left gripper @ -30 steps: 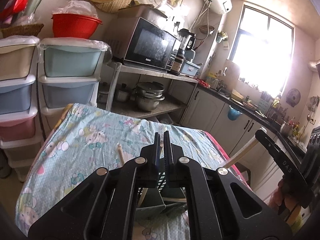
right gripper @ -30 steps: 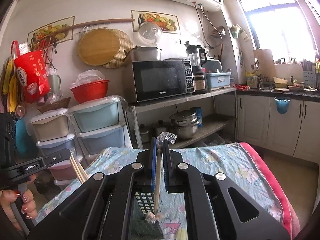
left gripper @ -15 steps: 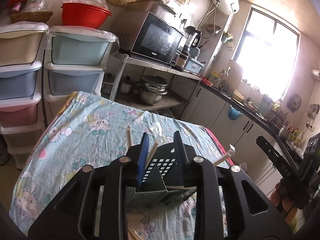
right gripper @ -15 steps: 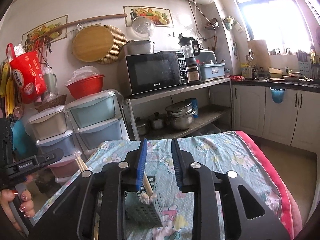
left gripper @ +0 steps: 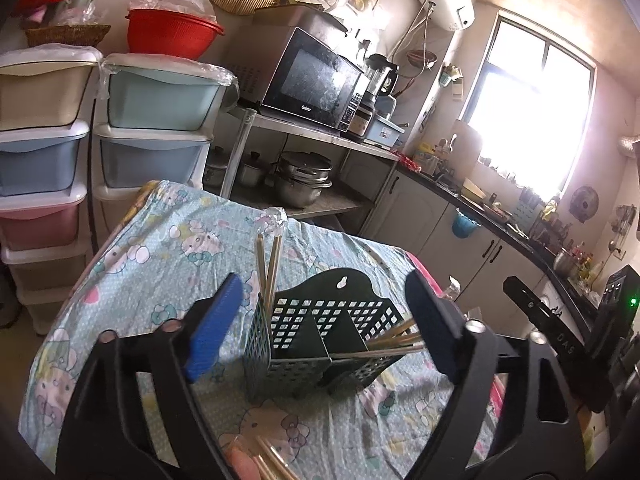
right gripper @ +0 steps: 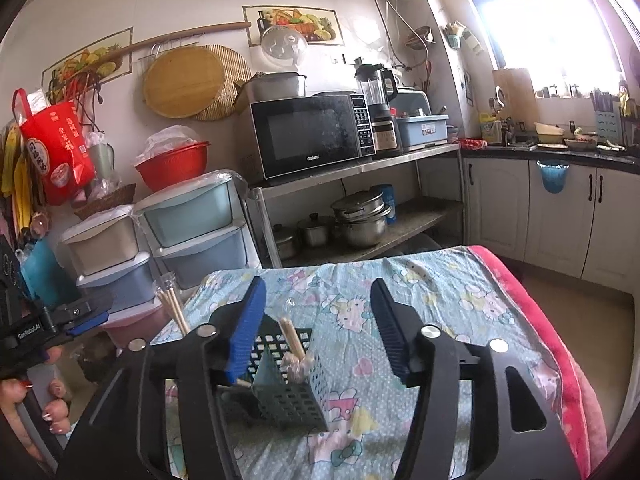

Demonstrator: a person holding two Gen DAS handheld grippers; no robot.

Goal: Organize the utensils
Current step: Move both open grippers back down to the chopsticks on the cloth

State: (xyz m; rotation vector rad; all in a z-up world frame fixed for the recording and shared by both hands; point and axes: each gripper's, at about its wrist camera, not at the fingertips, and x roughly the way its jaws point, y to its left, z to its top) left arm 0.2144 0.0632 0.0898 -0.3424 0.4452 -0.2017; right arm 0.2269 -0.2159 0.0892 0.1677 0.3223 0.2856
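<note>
Both grippers, left [left gripper: 320, 328] and right [right gripper: 318, 332], were opening, having just released their chopsticks [left gripper: 268, 268] into the basket [left gripper: 320, 344] on the table [left gripper: 168, 248]; more chopsticks probably awaited sorting.

Both grippers were clamped on wrapped chopsticks a second ago — now the left gripper [left gripper: 320, 316] has let go, jaws opening, and its pair [left gripper: 269, 268] stands upright in the left end of the green holder [left gripper: 320, 340]. Right gripper [right gripper: 316, 324] jaws also opening — its chopsticks [right gripper: 294, 346] lean loose in the holder's right compartment, pads clear.
</note>
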